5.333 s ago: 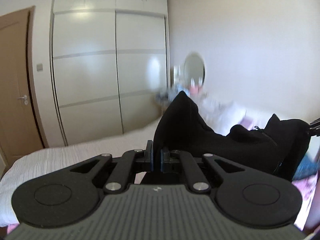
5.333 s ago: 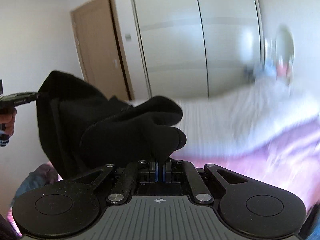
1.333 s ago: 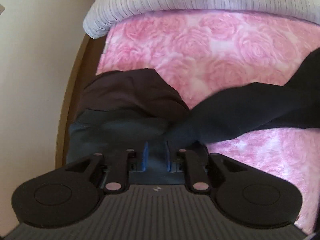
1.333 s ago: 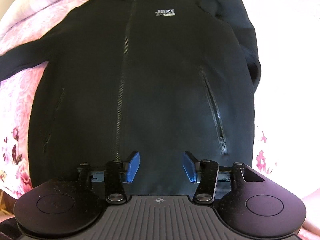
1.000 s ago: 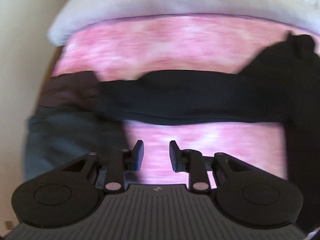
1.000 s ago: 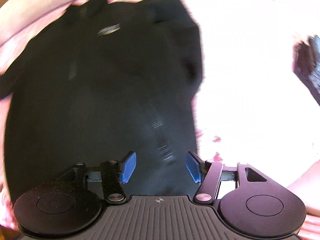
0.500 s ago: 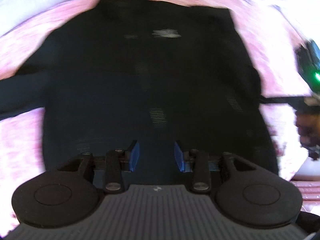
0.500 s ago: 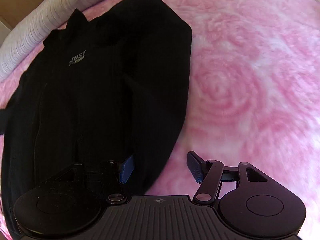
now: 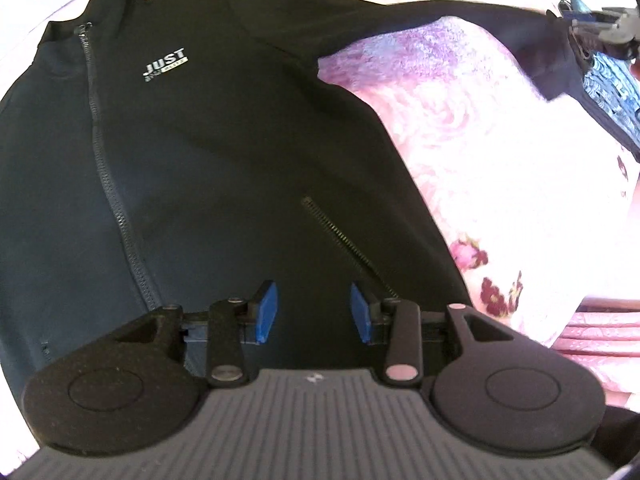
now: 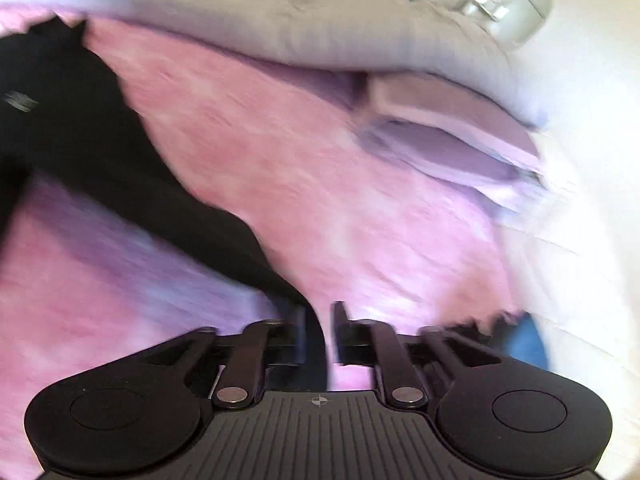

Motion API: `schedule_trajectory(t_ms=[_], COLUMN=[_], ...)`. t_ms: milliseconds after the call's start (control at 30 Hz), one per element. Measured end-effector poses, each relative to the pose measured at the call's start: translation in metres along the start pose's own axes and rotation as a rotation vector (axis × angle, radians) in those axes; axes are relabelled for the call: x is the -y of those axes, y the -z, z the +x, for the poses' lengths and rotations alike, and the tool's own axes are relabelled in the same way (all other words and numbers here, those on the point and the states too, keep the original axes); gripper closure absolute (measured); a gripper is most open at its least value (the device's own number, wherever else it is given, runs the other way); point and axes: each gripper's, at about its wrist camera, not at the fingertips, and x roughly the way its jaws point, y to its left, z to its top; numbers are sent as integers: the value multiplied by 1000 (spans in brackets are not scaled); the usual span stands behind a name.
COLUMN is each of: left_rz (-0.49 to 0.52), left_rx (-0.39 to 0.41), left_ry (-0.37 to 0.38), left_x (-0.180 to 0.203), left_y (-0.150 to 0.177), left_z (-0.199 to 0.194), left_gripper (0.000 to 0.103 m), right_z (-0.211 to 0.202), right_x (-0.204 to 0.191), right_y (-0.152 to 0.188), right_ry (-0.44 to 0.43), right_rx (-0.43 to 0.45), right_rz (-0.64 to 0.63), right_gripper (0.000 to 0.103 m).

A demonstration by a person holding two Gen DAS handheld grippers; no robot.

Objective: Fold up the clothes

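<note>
Left view, bottom centre: left gripper (image 9: 313,307), blue pads set wide apart, nothing between them, hanging just above the hem of a black jacket (image 9: 208,168). Jacket lies front-up on a pink bedspread (image 9: 472,160), main zip (image 9: 105,168) done up and running from collar at upper left down to lower left; pocket zip (image 9: 340,236) just beyond the pads; white logo (image 9: 165,65) further up, toward upper left. One sleeve (image 9: 420,20) is stretched out along the top of the frame to the upper right, where the right gripper (image 9: 592,20) holds its cuff.

Right view, blurred: at bottom centre the fingers are drawn in narrow w/ the dark sleeve cloth (image 10: 168,208) pinched between them; sleeve runs off to the jacket body at upper left. Further off, folded lilac cloth (image 10: 452,140) at centre right, pale grey bedding (image 10: 280,28) across the top.

Progress, as I judge it: body is spread flat and smooth, no fold visible in it; one sleeve is pulled out straight in hand. Other sleeve is out of frame, can't tell how it lies. Sleeves and body seem left to fold.
</note>
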Motion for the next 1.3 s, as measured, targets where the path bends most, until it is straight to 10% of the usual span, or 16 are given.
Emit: schedule_trajectory(t_ms=[167, 367, 667, 700, 733, 767, 1000, 1300], left_rz=[56, 89, 144, 153, 163, 172, 202, 184], left_rx=[-11, -47, -105, -109, -110, -111, -114, -74], left_ry=[-3, -15, -35, -36, -37, -38, -29, -15], left_x=[13, 23, 40, 42, 45, 49, 66, 67], left_y=[-9, -11, -18, -19, -21, -23, -35, -34], left_z=[7, 16, 31, 31, 32, 33, 41, 34], left_gripper=[64, 64, 63, 63, 63, 63, 63, 62], right_z=[37, 29, 78, 78, 80, 84, 11, 87], right_x=[18, 49, 89, 94, 99, 104, 161, 129], right_y=[30, 100, 151, 151, 143, 132, 49, 110], right_ry=[-149, -458, -393, -399, -410, -423, -465, -258], right_rx=[-150, -174, 13, 29, 26, 15, 496, 60], right_rz=[307, 1048, 1587, 1614, 1598, 1560, 1106, 1131], right_gripper=[50, 44, 34, 44, 82, 90, 93, 67])
